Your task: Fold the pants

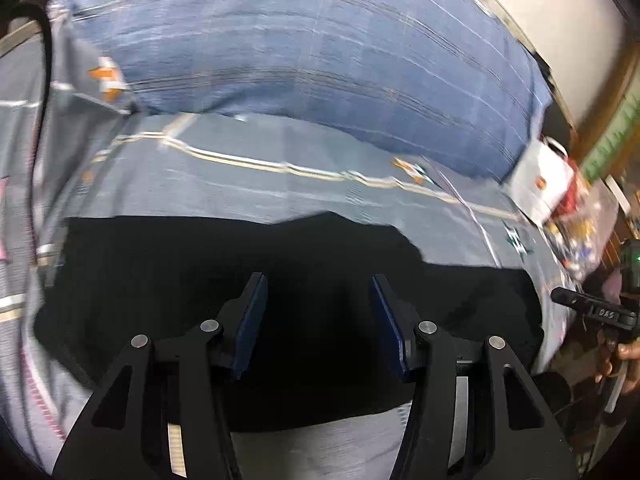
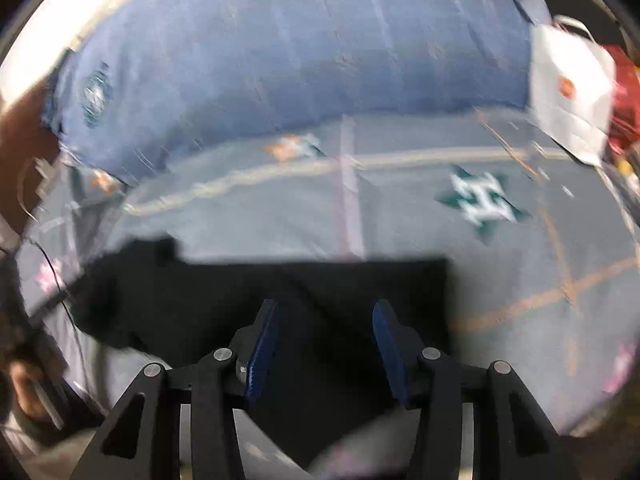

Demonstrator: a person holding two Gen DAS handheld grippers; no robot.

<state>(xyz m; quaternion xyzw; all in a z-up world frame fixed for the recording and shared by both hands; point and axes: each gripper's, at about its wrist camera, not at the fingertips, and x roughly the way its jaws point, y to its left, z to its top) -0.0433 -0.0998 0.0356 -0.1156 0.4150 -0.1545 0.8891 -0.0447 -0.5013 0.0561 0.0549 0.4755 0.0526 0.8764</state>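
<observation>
The black pants (image 1: 192, 264) lie flat in a folded block on the grey patterned bedsheet (image 1: 280, 148). My left gripper (image 1: 319, 280) is open and empty, hovering over the middle of the pants. In the right wrist view the pants (image 2: 248, 288) show as a dark rectangle with a straight far edge. My right gripper (image 2: 325, 306) is open and empty above their right half. The right gripper also shows in the left wrist view at the far right edge (image 1: 592, 308), held by a hand. Both views are blurred by motion.
A large blue pillow (image 1: 304, 52) lies along the far side of the bed; it also shows in the right wrist view (image 2: 304, 40). A white paper bag (image 2: 568, 88) and red clutter sit at the bed's right end. A black cable (image 2: 60, 280) runs at the left.
</observation>
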